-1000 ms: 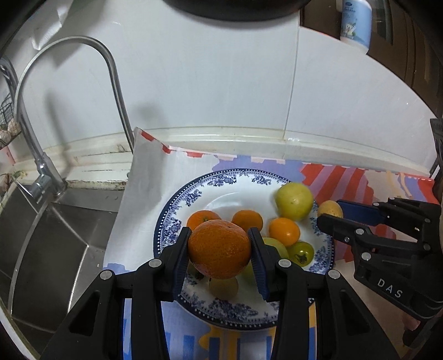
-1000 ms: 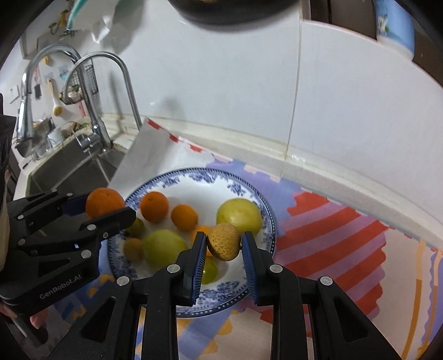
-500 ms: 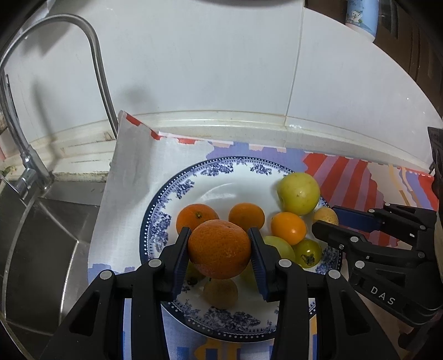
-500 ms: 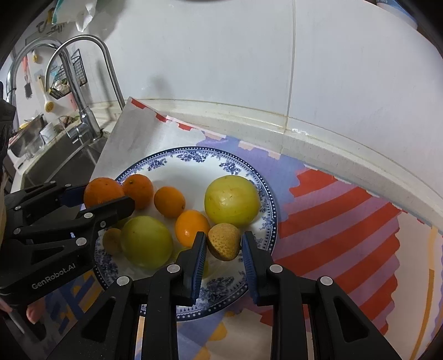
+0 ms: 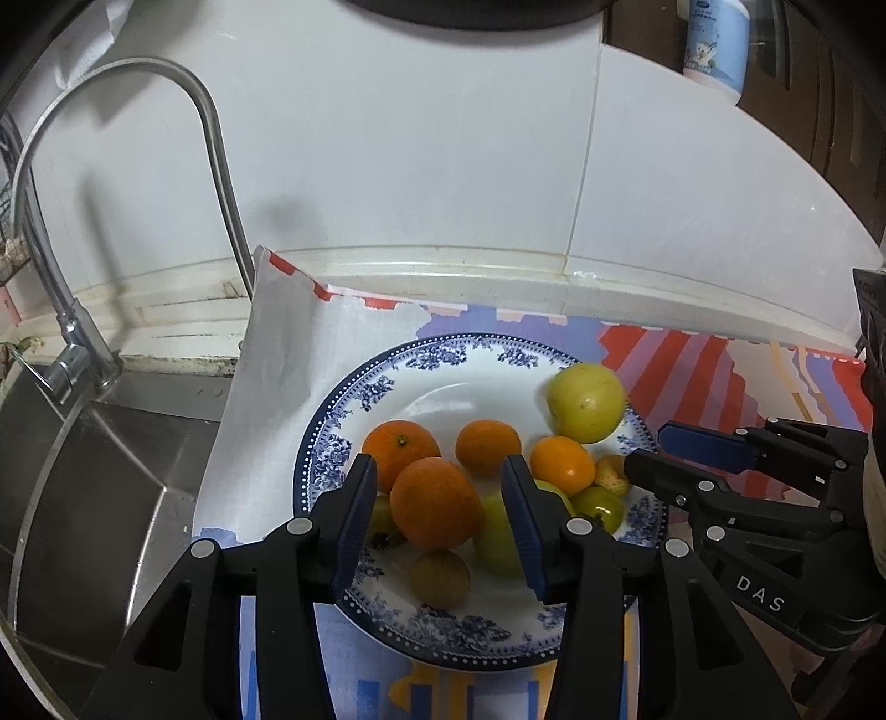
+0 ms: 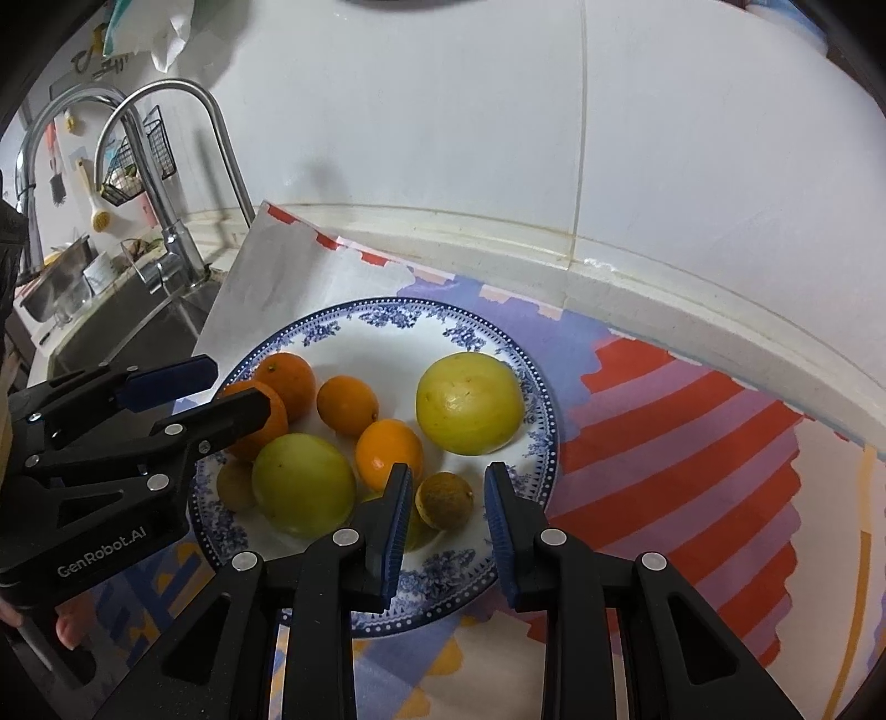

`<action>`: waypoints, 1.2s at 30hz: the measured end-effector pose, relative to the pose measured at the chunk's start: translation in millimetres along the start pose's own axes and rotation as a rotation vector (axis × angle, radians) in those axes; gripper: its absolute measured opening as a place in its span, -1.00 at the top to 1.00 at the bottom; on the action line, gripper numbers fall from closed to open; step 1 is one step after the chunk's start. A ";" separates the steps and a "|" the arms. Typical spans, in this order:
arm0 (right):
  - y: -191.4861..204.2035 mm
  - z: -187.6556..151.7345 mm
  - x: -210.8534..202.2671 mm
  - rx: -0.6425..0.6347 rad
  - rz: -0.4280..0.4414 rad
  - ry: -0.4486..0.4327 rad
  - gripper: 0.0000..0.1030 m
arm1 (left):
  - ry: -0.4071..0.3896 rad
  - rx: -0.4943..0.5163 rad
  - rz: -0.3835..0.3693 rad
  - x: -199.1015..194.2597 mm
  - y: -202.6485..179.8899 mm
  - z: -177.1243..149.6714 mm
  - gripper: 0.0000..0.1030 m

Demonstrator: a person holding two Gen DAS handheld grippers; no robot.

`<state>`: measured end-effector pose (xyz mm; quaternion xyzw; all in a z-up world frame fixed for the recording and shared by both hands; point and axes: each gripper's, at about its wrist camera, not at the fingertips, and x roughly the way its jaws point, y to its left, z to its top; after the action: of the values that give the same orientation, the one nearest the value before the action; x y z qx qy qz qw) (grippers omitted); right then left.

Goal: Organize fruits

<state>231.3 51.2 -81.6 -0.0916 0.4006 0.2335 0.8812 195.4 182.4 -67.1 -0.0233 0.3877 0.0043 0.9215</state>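
Observation:
A blue-and-white plate holds several oranges, yellow-green fruits and small brown ones. My left gripper is open, its jaws apart on either side of a large orange that rests on the plate among the other fruit. My right gripper is open around a small brown fruit lying at the plate's near right edge. Each gripper also shows in the other's view: the left gripper and the right gripper.
The plate lies on a striped cloth on the counter. A steel sink and curved tap stand to the left. A white tiled wall rises behind. A bottle stands on a shelf at the upper right.
Both grippers have opened. The large orange and the small brown fruit have left the jaws and now rest on the plate.

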 end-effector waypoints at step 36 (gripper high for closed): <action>-37.8 -106.5 -221.4 0.227 -0.300 -0.308 -0.65 | -0.263 0.017 -0.017 -168.3 -100.8 -56.8 -0.85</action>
<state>52.8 -93.9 12.7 -0.0136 0.2670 0.0649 0.9614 39.7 80.8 17.5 -0.0179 0.2631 -0.0036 0.9646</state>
